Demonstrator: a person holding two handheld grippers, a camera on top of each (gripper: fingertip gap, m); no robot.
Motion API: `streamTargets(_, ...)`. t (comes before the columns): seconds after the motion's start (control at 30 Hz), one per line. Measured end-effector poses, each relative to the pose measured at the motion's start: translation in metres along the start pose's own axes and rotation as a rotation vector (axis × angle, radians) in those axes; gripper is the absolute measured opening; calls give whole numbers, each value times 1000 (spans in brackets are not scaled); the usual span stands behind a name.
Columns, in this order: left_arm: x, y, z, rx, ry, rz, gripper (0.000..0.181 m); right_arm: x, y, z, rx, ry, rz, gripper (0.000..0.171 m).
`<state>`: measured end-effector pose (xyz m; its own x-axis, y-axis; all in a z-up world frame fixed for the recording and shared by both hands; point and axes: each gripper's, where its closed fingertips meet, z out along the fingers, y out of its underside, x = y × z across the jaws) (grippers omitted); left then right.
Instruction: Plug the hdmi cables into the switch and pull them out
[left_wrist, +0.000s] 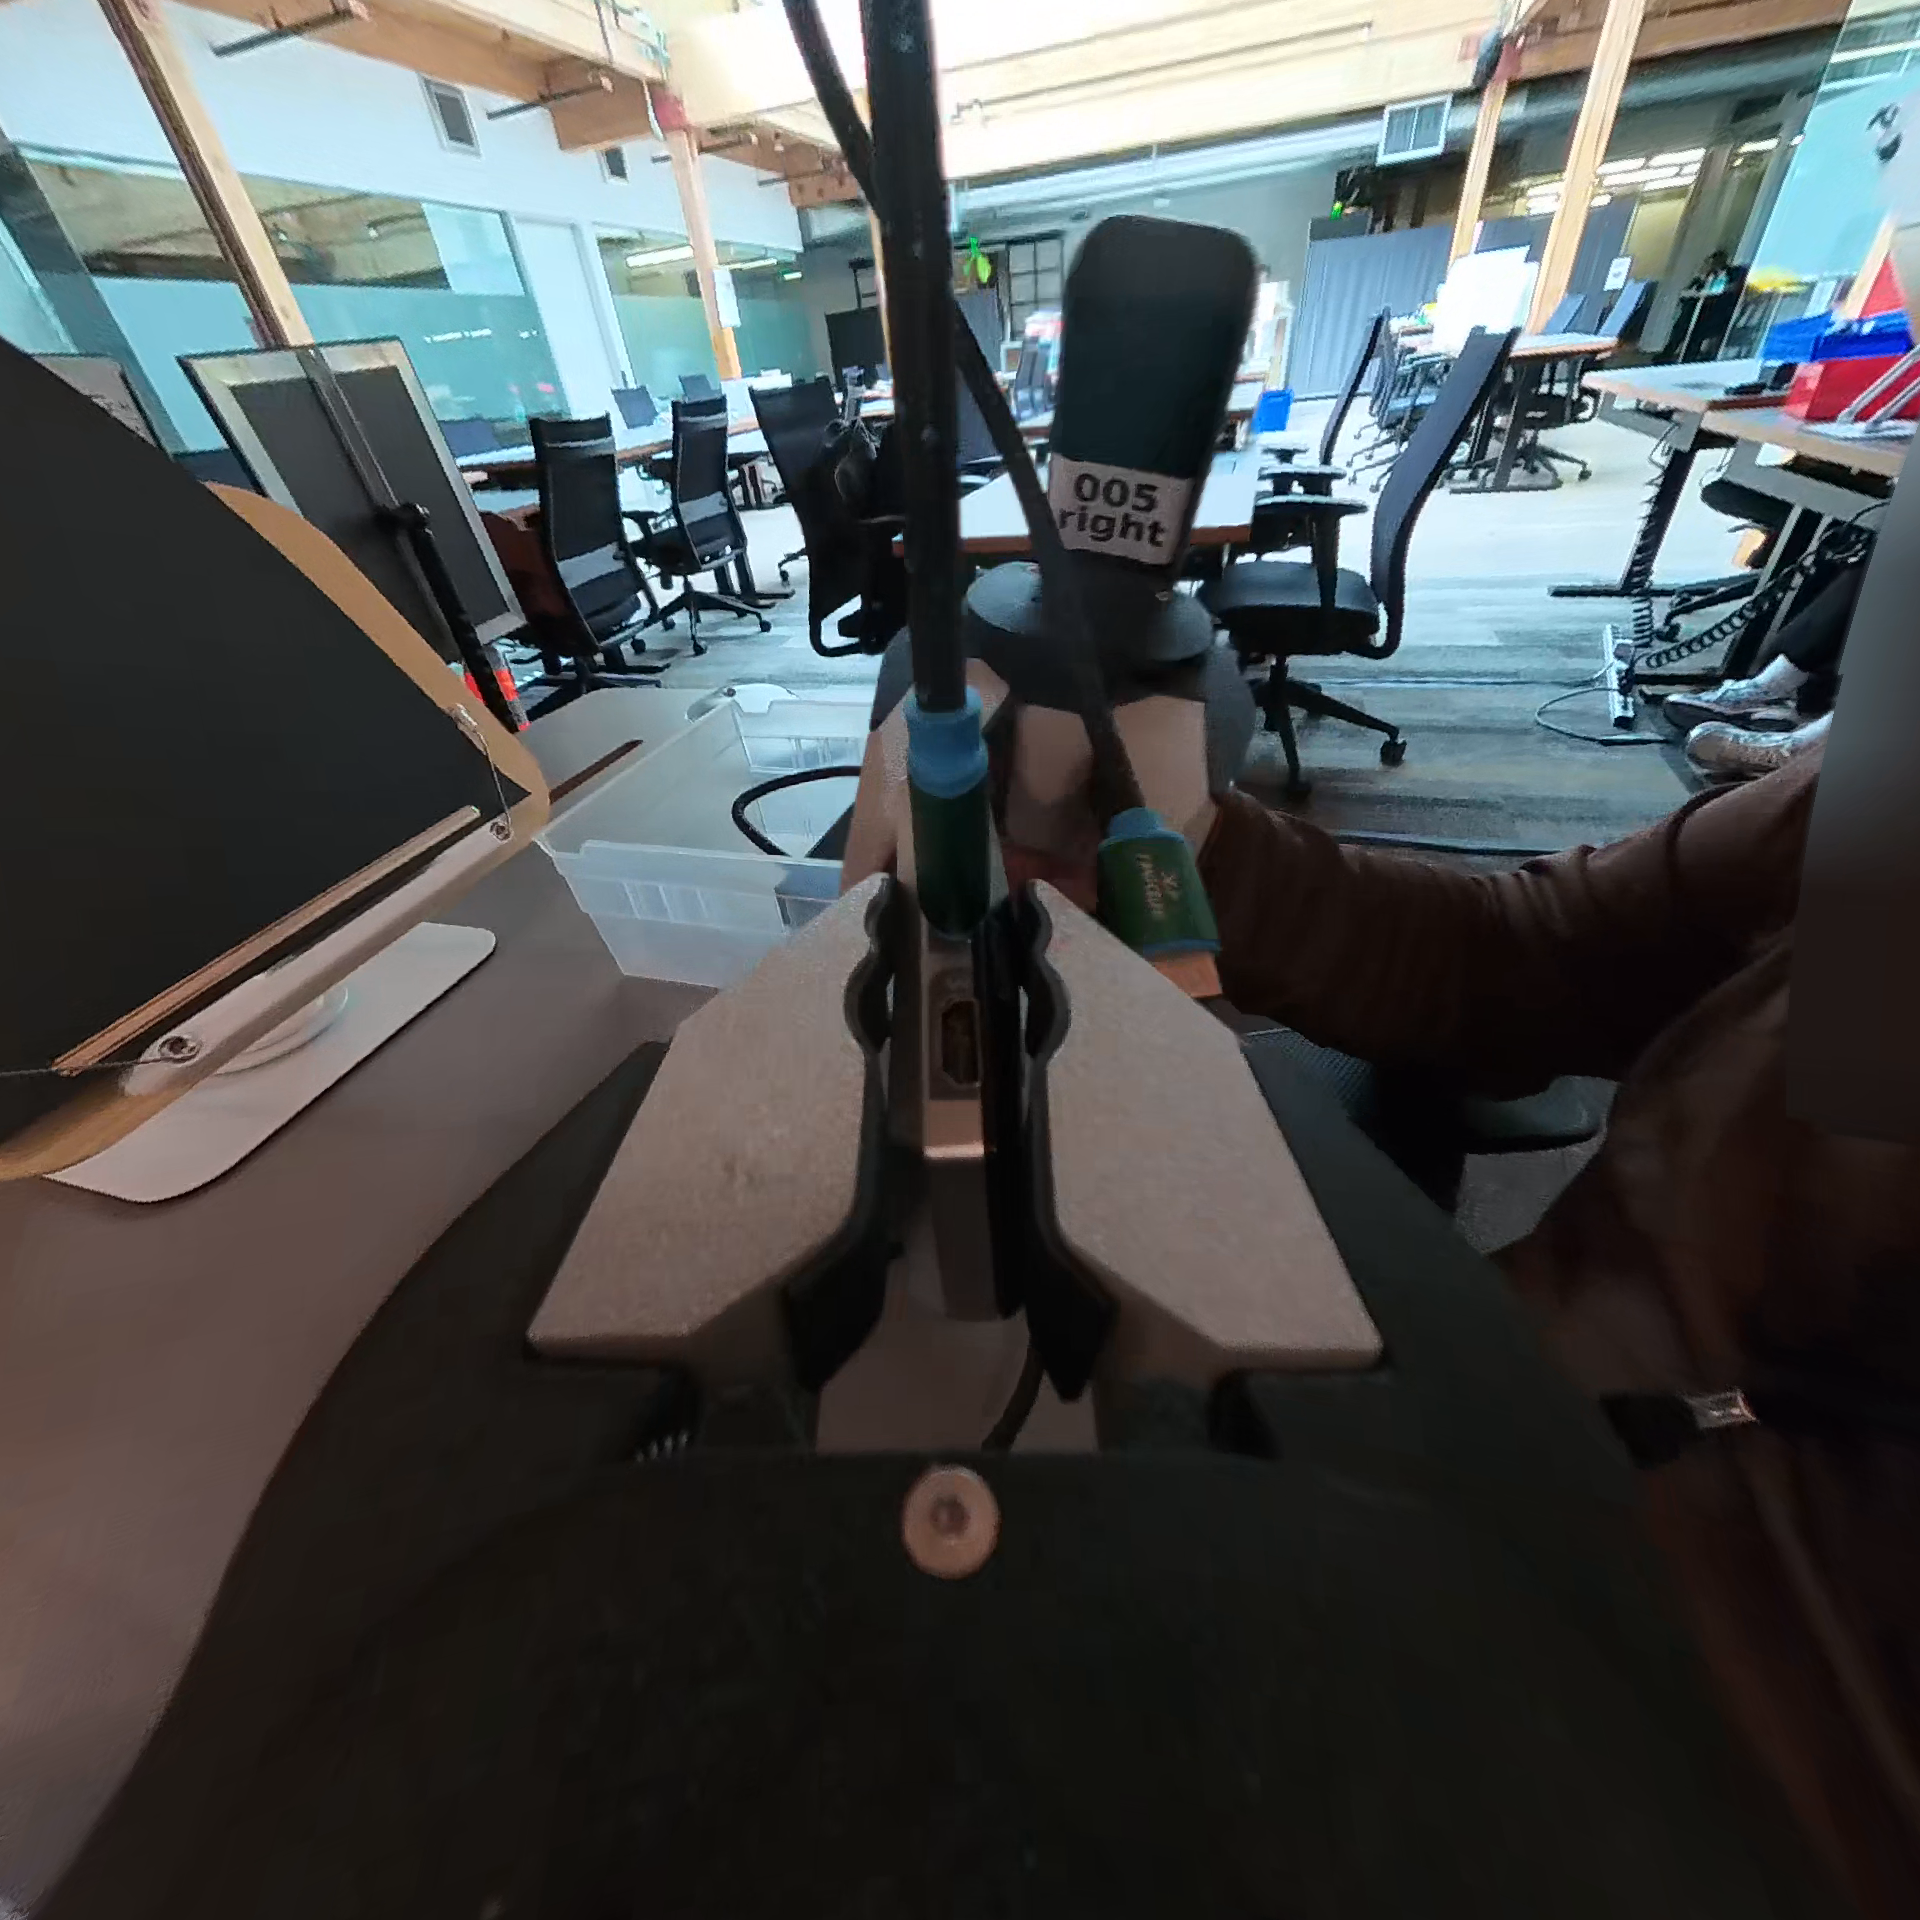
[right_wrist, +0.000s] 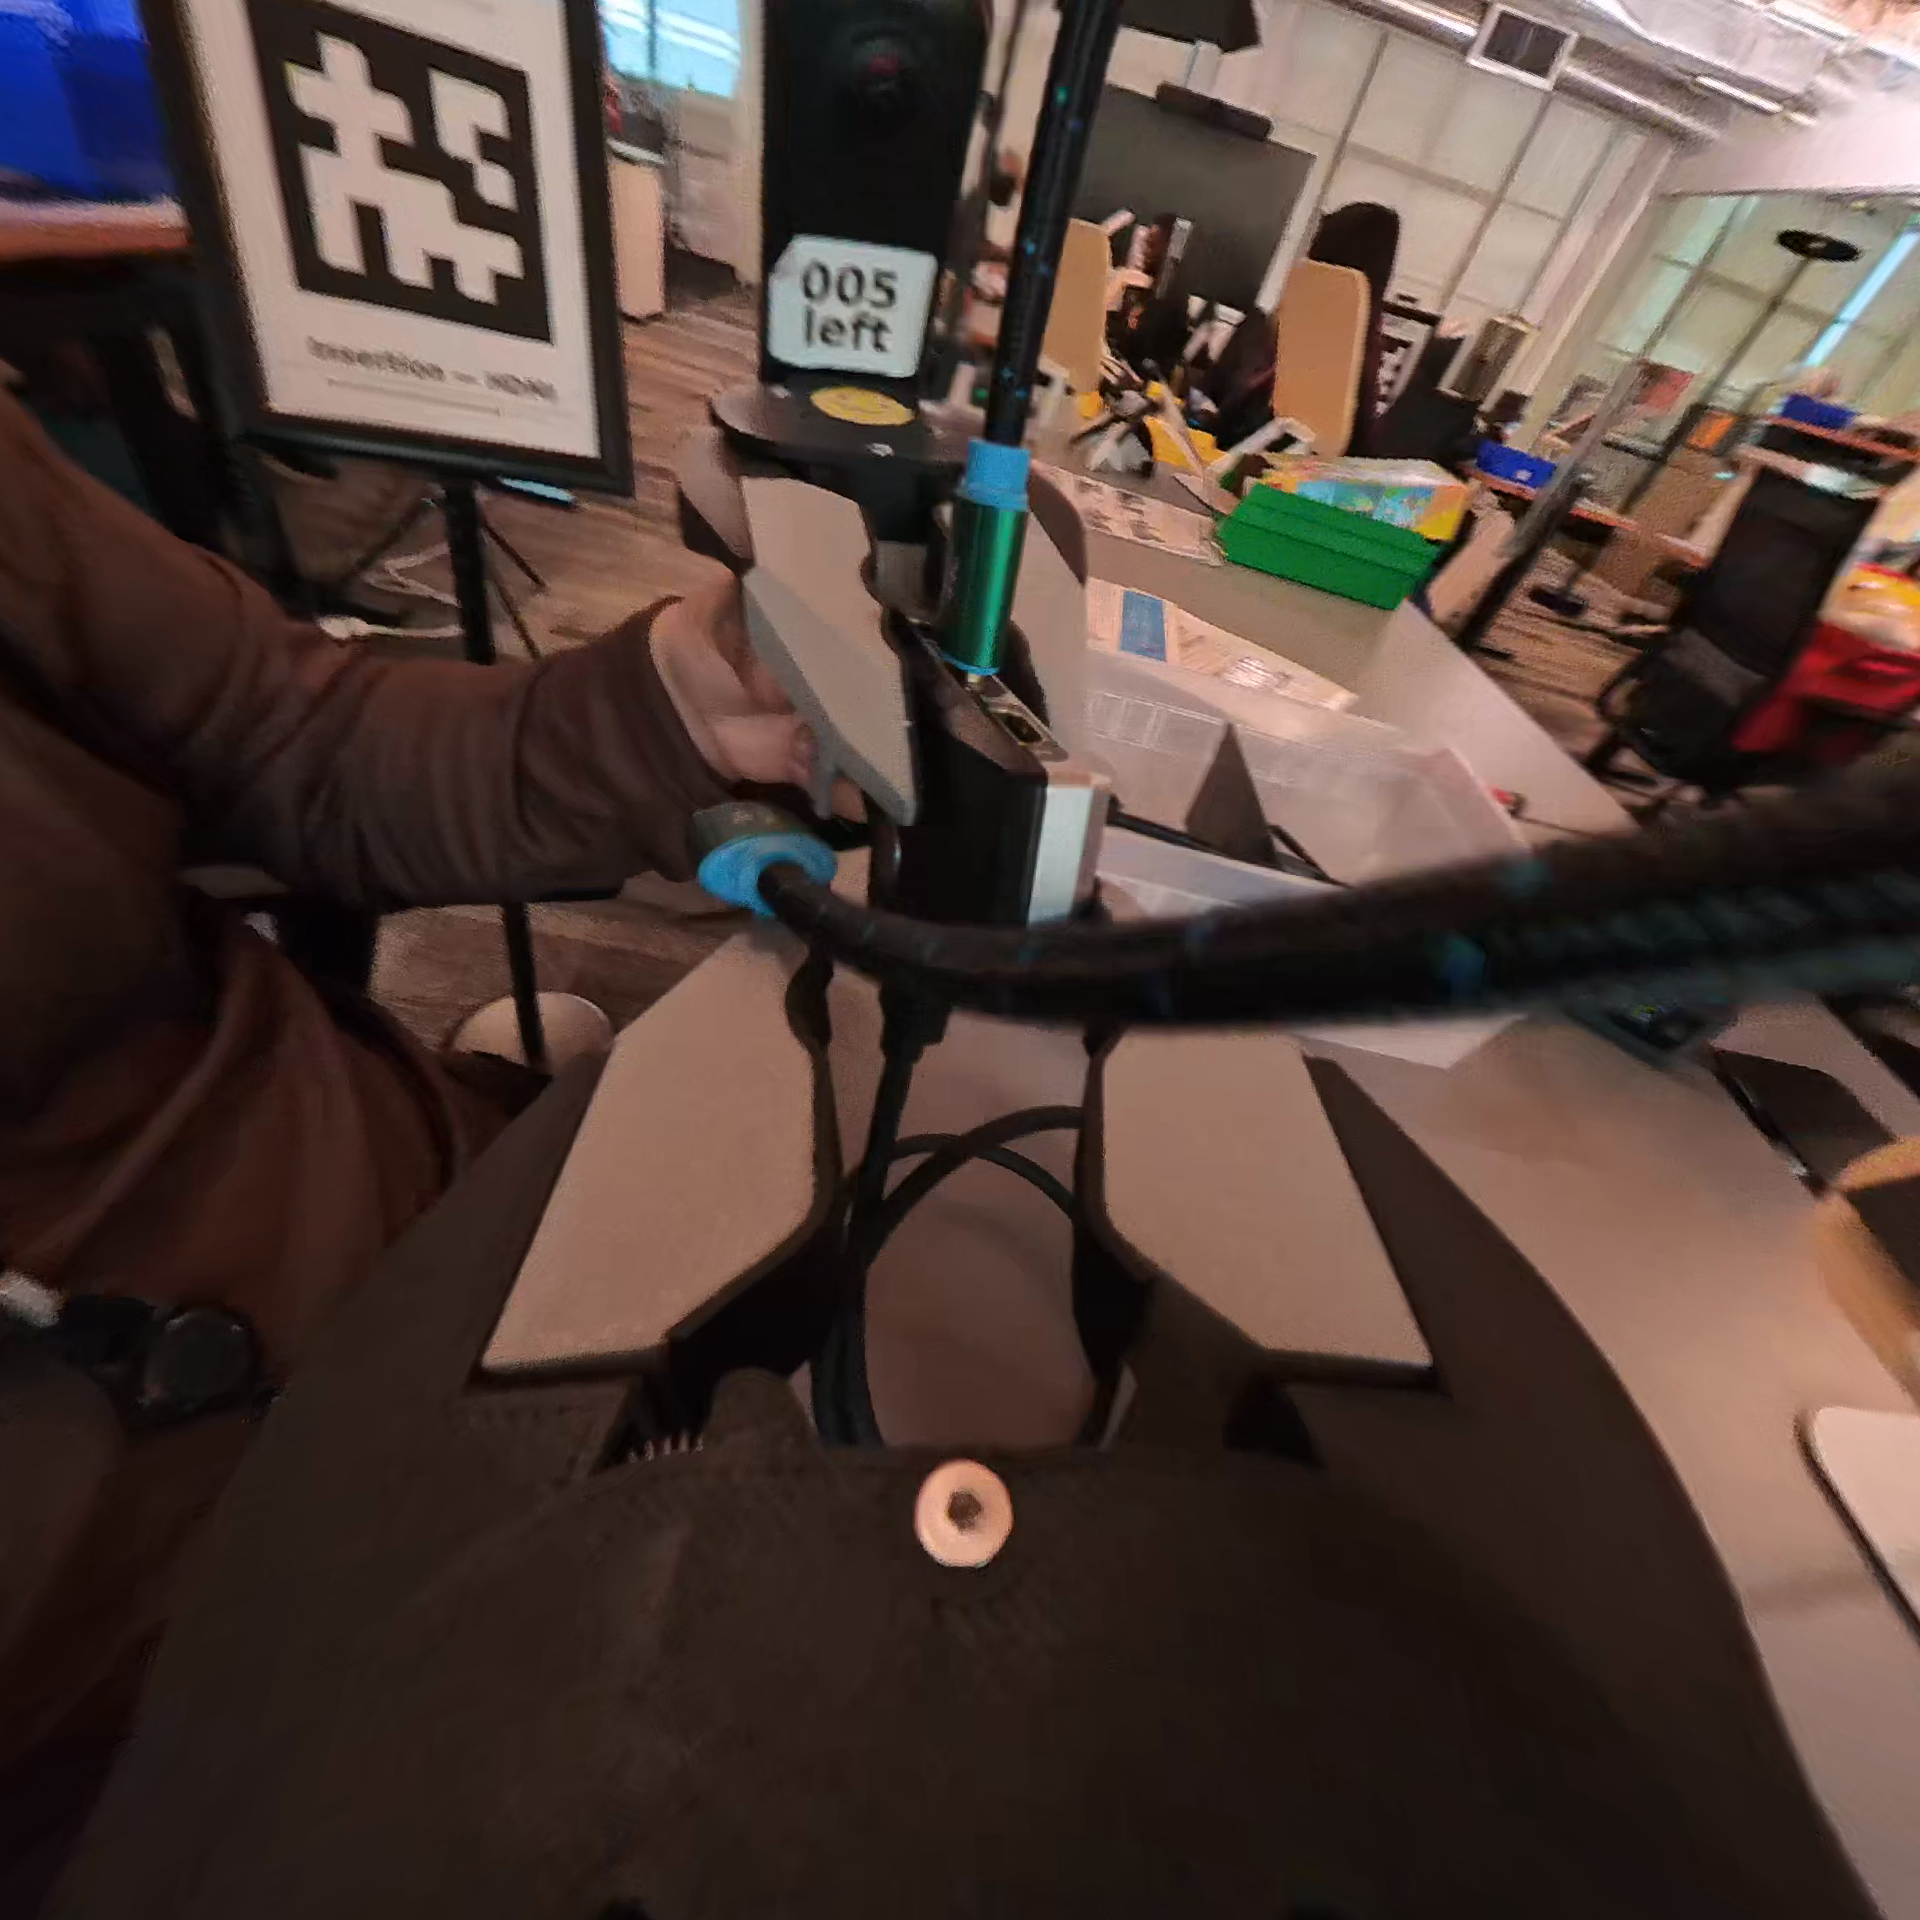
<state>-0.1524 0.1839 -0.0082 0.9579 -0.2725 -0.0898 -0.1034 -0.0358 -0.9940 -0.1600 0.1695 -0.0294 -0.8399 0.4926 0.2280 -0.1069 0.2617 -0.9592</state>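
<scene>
Your left claw (left_wrist: 956, 997) is clenched on the switch (left_wrist: 954, 1049), one green plug (left_wrist: 943, 842) seated in its top. Your right claw (right_wrist: 961, 1049) is released, the loose plug (right_wrist: 764, 847) just ahead. The clear bin (left_wrist: 675, 831) behind holds a black cable loop (left_wrist: 774, 805).

Plug (right_wrist: 981, 582) glossy green metal – cable (right_wrist: 1299, 940) braided cloth, seemingly matt.

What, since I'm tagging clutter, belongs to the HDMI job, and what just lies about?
Job: switch, clamped by left gripper; plugged-in HDMI cable; loose HDMI plug; right gripper.
Lying about: clear bin; framed marker sign; green box; office chair.
</scene>
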Motion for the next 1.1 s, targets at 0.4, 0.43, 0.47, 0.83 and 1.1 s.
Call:
streamTargets(0.4,-21,2,-16,32,-4,-194,33,15,-5,-9,1,61,46,18)
streamTargets(0.43,-21,2,-16,38,-7,-184,33,14,-6,-9,17,51,58,18)
streamTargets(0.47,-21,2,-16,41,-10,-170,33,14,-8,-8,39,37,74,18)
streamTargets(0.83,-8,3,-11,2,23,-107,18,16,-7,-18,138,-149,287,22)
streamTargets(1.1,0,11,-3,-29,83,-161,18,17,-22,-26,150,22,171,23)
